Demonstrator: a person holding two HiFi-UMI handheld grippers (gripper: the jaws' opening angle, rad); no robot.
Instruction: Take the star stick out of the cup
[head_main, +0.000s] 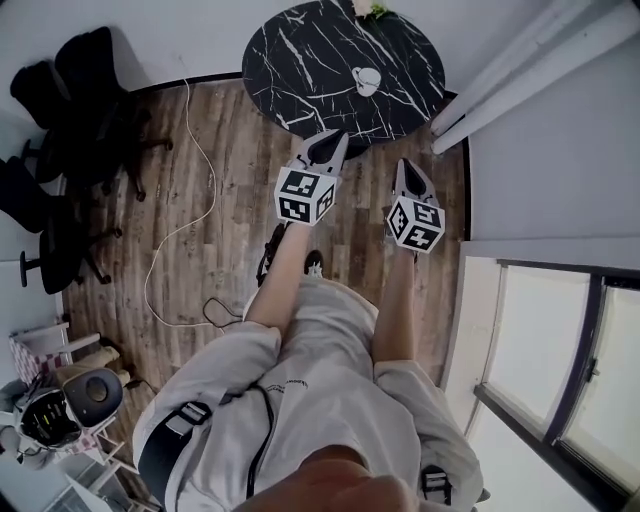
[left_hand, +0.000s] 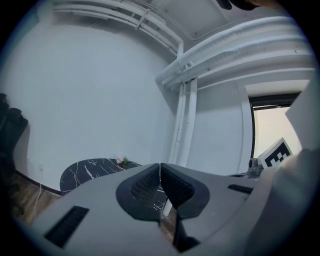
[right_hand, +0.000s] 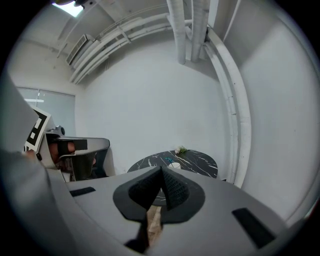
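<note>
Left gripper & right gripper both closed, empty, by marble table near edge; cup sits toward its right edge.

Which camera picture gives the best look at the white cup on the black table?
The head view: it looks down on the cup, unobstructed. The right gripper view shows it as a tiny far-off speck; the left gripper view shows only part of the table.
</note>
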